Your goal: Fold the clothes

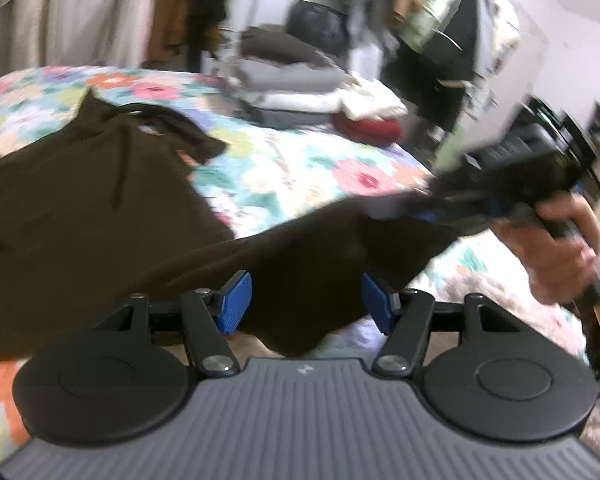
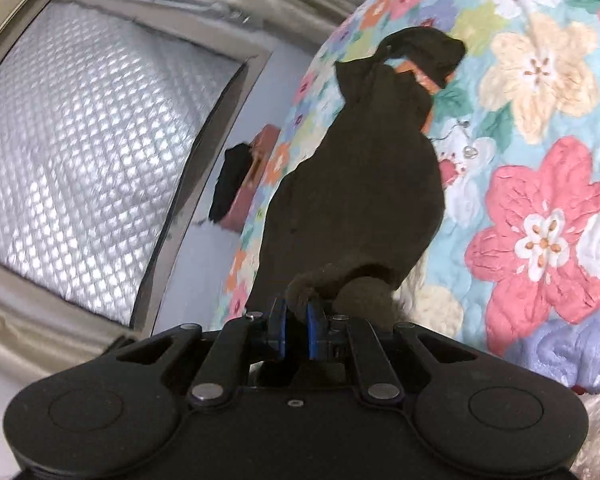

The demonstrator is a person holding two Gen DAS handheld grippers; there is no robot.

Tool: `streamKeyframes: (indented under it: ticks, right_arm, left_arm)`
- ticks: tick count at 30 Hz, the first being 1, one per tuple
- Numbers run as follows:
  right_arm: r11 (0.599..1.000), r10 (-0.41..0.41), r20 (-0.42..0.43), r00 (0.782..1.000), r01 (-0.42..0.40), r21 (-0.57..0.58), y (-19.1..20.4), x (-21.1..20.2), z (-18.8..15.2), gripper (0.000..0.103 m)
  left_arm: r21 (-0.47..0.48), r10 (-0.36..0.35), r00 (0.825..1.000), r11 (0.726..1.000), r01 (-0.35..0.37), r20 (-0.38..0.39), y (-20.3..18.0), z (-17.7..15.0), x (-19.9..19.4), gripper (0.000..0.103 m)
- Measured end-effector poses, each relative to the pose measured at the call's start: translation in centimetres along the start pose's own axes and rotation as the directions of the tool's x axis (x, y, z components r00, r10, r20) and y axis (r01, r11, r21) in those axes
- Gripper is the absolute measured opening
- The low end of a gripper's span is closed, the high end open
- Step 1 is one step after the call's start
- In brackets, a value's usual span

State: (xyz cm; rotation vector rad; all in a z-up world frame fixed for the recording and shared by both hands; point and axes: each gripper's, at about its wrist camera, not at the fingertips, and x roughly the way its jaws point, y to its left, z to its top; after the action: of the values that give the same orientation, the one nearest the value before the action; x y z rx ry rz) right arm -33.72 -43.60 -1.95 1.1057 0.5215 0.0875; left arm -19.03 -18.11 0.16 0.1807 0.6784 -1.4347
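The right claw [image 2: 296,314] is clamped on a bunched edge of a dark brown garment [image 1: 80,200], lifting it over a flowered bedspread [image 2: 540,160]. The left claw [image 1: 306,304] stands apart, cloth draped between its blue pads [image 1: 236,300]. Folded clothes [image 1: 300,80] sit behind.

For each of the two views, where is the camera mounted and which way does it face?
Left wrist: on the left gripper, facing across the bed to stacked clothes; open fingers and the person's right hand show.
Right wrist: on the right gripper, facing along the bed's edge toward a window; fingers pinch the cloth.
Shared: the brown garment and flowered quilt.
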Motion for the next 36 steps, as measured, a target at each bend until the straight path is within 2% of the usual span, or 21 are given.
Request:
streamKeyframes:
  ticks: [4,8,9,10,11,12,15,17,18,20,23,25,27,30,31,32,33,34,36]
  right_arm:
    - [0.996,0.058,-0.022,0.998,-0.056,0.062,-0.6,1.0,0.2,0.013]
    - [0.986,0.124,-0.060,0.990,-0.116,0.118,-1.1,2.3,0.1,0.013]
    - [0.985,0.131,-0.072,0.989,-0.121,0.124,-1.3,2.9,0.1,0.013]
    - [0.985,0.130,-0.080,0.988,-0.120,0.122,-1.4,3.3,0.0,0.013]
    - [0.987,0.121,-0.084,0.989,-0.111,0.113,-1.3,3.5,0.0,0.013]
    - [0.990,0.102,-0.082,0.991,-0.094,0.103,-1.3,3.6,0.0,0.013]
    - [0.998,0.044,-0.041,0.998,-0.041,0.057,-1.1,3.1,0.1,0.017]
    - [0.998,-0.054,-0.011,0.998,0.054,-0.022,-0.7,2.6,0.3,0.021]
    - [0.986,-0.146,0.003,0.989,0.146,-0.078,-0.8,2.9,0.4,0.028]
    - [0.925,-0.327,0.046,0.944,0.329,-0.187,-0.8,3.4,0.6,0.038]
    - [0.851,-0.450,0.088,0.889,0.457,-0.261,-1.0,5.4,1.1,0.038]
    - [0.822,-0.441,0.119,0.890,0.453,-0.344,0.1,7.0,1.4,0.038]
    - [0.787,-0.427,0.149,0.892,0.447,-0.424,1.1,8.7,1.7,0.044]
    - [0.721,-0.400,0.191,0.896,0.437,-0.538,2.7,11.1,2.2,0.050]
    - [0.695,-0.390,0.205,0.898,0.433,-0.574,3.2,12.0,2.4,0.050]
    - [0.658,-0.394,0.212,0.895,0.435,-0.615,3.4,13.0,2.3,0.050]
    - [0.638,-0.397,0.209,0.894,0.432,-0.638,3.3,13.8,2.2,0.050]
    - [0.630,-0.399,0.199,0.895,0.426,-0.649,3.2,14.6,2.0,0.050]
    - [0.642,-0.399,0.166,0.902,0.404,-0.652,2.5,15.7,1.5,0.050]
  left_arm:
    - [0.069,0.024,1.000,0.997,-0.022,-0.019,-1.5,-0.1,1.2,0.077]
    - [0.052,0.053,0.998,0.997,-0.051,-0.027,-1.3,-0.1,1.9,0.073]
    - [0.034,0.048,0.998,0.998,-0.047,-0.028,-1.1,-0.1,1.9,0.055]
    - [0.016,0.043,0.999,0.999,-0.042,-0.029,-0.8,0.0,1.8,0.024]
    - [-0.028,0.030,0.998,0.999,-0.032,-0.050,-0.2,0.1,1.9,0.018]
    - [-0.055,0.023,0.999,0.998,-0.025,-0.047,0.4,0.1,1.7,0.018]
    - [-0.100,0.085,0.996,0.991,-0.089,-0.040,2.3,0.2,1.3,0.018]
    - [-0.131,0.126,0.991,0.983,-0.130,-0.037,3.5,0.3,1.1,0.018]
    - [-0.146,0.147,0.988,0.978,-0.151,-0.036,4.1,0.3,0.9,0.018]
    - [-0.176,0.171,0.984,0.969,-0.175,-0.041,6.1,1.3,1.0,0.018]
    - [-0.181,0.183,0.983,0.966,-0.183,-0.018,8.8,4.4,1.5,0.018]
    - [-0.227,0.178,0.984,0.958,-0.174,-0.003,11.7,6.1,2.2,0.018]
    - [-0.284,0.192,0.981,0.941,-0.184,0.000,14.8,7.3,3.2,0.018]
    - [-0.368,0.280,0.958,0.886,-0.282,-0.060,19.2,6.5,5.7,0.018]
    - [-0.397,0.288,0.955,0.869,-0.294,-0.074,20.2,5.7,6.4,0.018]
    - [-0.430,0.274,0.958,0.858,-0.281,-0.079,21.1,4.6,6.7,0.018]
    - [-0.462,0.261,0.962,0.845,-0.268,-0.082,21.9,3.6,7.0,0.018]
    - [-0.479,0.254,0.963,0.837,-0.264,-0.087,22.3,2.9,7.1,0.018]
    - [-0.470,0.256,0.963,0.843,-0.263,-0.082,22.4,2.7,6.9,0.018]
